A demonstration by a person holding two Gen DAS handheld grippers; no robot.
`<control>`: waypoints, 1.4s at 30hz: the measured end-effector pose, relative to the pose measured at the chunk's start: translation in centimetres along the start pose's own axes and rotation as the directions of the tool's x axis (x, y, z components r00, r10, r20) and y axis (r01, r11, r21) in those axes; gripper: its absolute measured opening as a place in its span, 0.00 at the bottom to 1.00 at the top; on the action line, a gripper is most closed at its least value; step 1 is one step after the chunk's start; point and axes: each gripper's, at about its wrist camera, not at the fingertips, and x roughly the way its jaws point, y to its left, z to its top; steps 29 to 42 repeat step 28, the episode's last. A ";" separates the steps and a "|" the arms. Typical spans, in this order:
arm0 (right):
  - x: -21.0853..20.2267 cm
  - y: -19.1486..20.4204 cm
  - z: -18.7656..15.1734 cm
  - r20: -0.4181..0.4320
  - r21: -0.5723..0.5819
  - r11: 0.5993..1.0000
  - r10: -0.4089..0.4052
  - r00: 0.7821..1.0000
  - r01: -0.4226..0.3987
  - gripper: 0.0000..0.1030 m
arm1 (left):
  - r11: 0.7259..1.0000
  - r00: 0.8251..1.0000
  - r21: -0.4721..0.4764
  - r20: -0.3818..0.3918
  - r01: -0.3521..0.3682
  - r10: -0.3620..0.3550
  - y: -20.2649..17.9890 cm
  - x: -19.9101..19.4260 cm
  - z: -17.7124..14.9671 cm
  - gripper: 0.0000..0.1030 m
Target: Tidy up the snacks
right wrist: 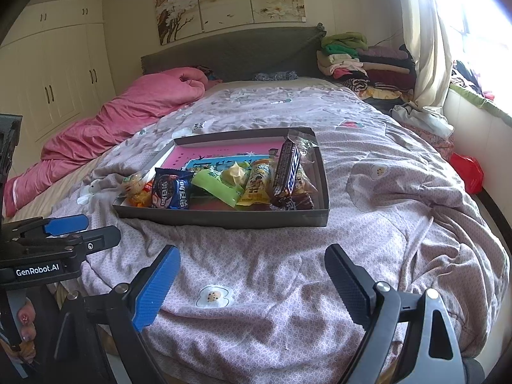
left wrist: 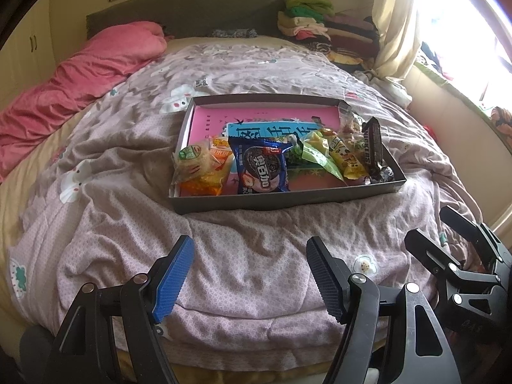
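A shallow dark box [left wrist: 288,200] [right wrist: 224,219] with a pink lining lies on the bed ahead of both grippers. Its near half holds several snacks: a blue Oreo pack [left wrist: 260,166] [right wrist: 171,190], an orange and clear pack [left wrist: 200,168] at the left, a green pack [left wrist: 315,153] [right wrist: 217,188], a yellow pack [left wrist: 347,158] [right wrist: 256,184] and a Snickers bar [left wrist: 371,144] [right wrist: 288,168] leaning at the right. My left gripper [left wrist: 249,275] [right wrist: 102,228] hangs open over the quilt short of the box, with nothing between its fingers. My right gripper [right wrist: 252,284] [left wrist: 430,227] is open beside it, also holding nothing.
A rumpled mauve quilt [left wrist: 160,224] covers the bed. A pink duvet [left wrist: 80,76] lies along the far left and folded clothes [left wrist: 320,25] are piled by the headboard at the right. A curtain and a window ledge [right wrist: 473,102] run along the right. A red bag [right wrist: 467,172] sits beside the bed.
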 end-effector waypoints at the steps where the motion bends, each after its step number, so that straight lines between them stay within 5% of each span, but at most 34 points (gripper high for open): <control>1: 0.0 0.0 0.0 0.000 0.000 1.000 0.001 1.000 -0.001 0.89 | 1.000 1.000 0.001 0.000 -0.002 0.002 0.0 0.0 0.0 0.72; 20: 0.1 -0.5 0.1 0.001 0.014 1.000 -0.003 1.000 0.003 0.93 | 1.000 1.000 -0.004 -0.015 -0.016 0.016 0.1 0.8 0.1 0.72; 28: 1.3 -1.9 0.2 -0.009 0.063 0.998 -0.021 1.000 0.022 0.98 | 0.997 0.996 -0.060 0.069 -0.057 0.061 3.4 0.8 2.2 0.77; 42: 1.3 -1.9 0.2 -0.009 0.063 0.998 -0.021 1.000 0.022 0.98 | 0.997 0.996 -0.060 0.069 -0.057 0.061 3.4 0.8 2.2 0.77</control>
